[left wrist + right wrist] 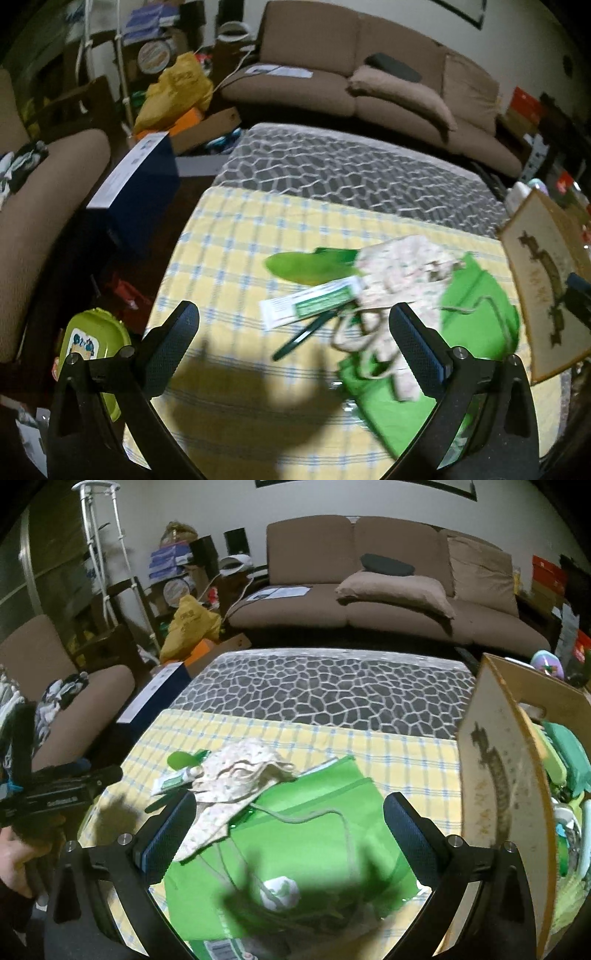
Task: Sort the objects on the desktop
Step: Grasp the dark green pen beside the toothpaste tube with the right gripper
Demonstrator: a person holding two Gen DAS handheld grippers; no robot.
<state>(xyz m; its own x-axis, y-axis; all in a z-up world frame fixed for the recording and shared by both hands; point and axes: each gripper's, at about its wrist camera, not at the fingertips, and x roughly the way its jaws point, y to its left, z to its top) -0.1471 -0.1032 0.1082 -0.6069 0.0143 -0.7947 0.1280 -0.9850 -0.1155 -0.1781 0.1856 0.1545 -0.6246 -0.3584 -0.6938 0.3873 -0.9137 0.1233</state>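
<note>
Both claws released above the cluttered checked cloth [229, 236].
Left gripper [293, 332] and right gripper [290, 823] spread wide, empty; toothpaste box [308, 302] beside floral pouch [236, 775]; risk snagging pouch drawstring [325, 814].

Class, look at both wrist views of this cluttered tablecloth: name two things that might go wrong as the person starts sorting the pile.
1. The cord loops loosely across the green bag, so lifting the patterned cloth pouch may drag other items along.
2. The toothpaste box and dark pen lie partly under the pouch; pulling it could knock them off. Both the left gripper and right gripper are open and empty.
</note>
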